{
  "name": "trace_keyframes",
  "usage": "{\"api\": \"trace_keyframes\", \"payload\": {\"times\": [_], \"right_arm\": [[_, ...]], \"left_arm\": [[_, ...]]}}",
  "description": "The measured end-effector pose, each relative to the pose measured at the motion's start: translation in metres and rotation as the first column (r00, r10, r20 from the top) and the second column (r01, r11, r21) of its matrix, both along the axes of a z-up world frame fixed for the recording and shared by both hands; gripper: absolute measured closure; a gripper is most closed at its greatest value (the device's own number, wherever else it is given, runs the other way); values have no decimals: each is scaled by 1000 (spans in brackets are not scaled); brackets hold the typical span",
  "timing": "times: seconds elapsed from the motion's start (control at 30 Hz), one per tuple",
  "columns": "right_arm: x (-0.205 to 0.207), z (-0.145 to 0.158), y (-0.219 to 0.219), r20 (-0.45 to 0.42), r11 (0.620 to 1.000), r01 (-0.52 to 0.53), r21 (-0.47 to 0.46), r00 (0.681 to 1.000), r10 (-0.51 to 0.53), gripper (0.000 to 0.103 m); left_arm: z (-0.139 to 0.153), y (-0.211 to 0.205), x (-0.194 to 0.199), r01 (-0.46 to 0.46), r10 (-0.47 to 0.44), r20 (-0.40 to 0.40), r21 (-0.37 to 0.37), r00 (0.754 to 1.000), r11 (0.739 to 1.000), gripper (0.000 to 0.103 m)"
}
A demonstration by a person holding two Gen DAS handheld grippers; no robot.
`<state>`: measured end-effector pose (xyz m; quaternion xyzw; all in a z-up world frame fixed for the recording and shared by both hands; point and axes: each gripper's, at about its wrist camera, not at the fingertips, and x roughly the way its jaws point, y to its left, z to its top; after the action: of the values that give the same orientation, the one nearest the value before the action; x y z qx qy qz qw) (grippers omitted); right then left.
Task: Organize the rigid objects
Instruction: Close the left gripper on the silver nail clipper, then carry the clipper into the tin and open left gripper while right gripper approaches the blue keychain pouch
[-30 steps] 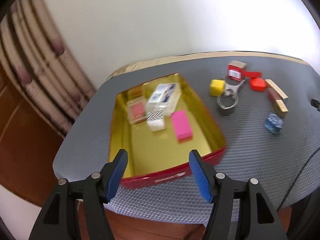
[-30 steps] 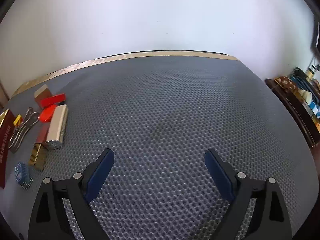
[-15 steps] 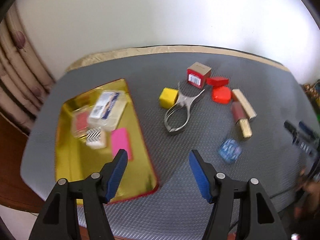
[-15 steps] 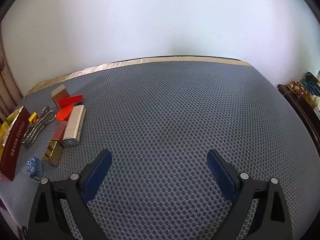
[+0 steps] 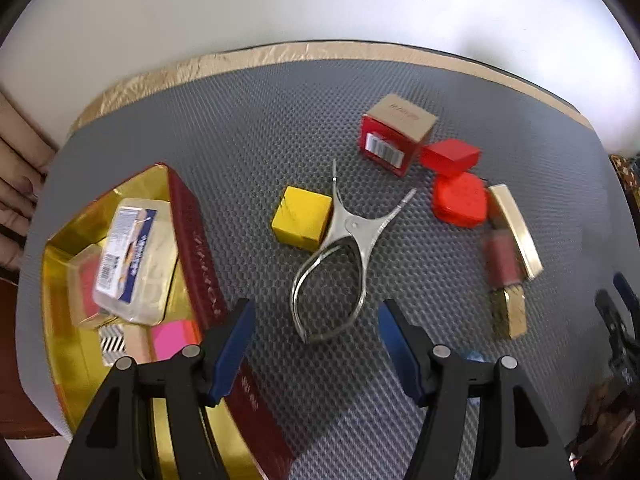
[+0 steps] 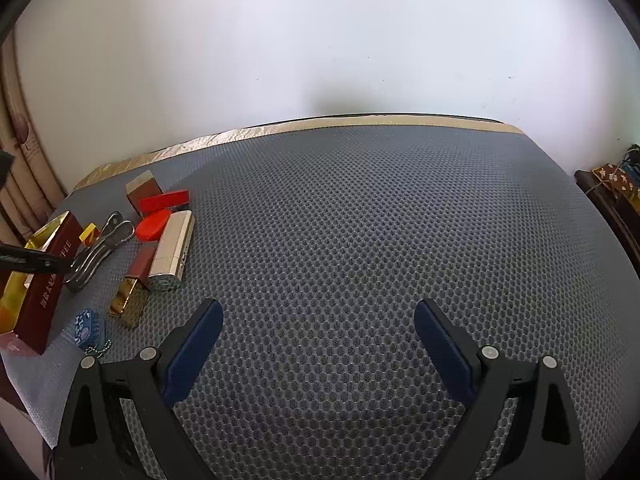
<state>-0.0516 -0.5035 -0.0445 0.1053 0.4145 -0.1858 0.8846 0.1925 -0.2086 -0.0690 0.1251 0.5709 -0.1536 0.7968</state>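
Several small rigid pieces lay scattered on my grey mat. Metal tongs lay near centre, arms spread, one arm touching a yellow cube at about nine o'clock of them. At two o'clock sat a red carton, a red block and a red cap. At nine o'clock the gold tin held a clear plastic case. My left gripper stood apart, empty, just over the tongs' looped end. My right gripper gaped wide over bare mat.
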Motion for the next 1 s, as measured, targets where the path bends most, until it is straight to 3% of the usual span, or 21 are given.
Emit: {"api": "trace_keyframes", "payload": {"times": [0.17,0.33,0.47,0.5,0.57,0.8,1.0], "right_arm": [[3,-2,1,-14,1000,-8,7,1000,8,7],[5,-4,2,-24,1000,-16,11,1000,16,7],[7,-5,2,-32,1000,-16,15,999,16,7],[7,-5,1,-32,1000,-16,16,999,17,7],[7,-6,1,-32,1000,-15,18,999,16,7],[9,-8,0,-41,1000,-13,22,999,14,7],[9,-7,0,-28,998,-46,37,998,47,7]], "left_arm": [[-22,-4,20,-16,15,-77,-2,997,1000,37],[-28,-17,28,1,-2,-89,-8,996,1000,37],[-32,-24,28,-8,8,-31,28,999,1000,38],[-31,-25,26,-11,11,-10,27,1000,1000,50],[-29,-23,23,-13,13,0,-6,1000,1000,58],[-15,-17,-7,-32,33,2,-118,999,992,58],[29,2,-50,-38,55,70,-216,996,976,59]]}}
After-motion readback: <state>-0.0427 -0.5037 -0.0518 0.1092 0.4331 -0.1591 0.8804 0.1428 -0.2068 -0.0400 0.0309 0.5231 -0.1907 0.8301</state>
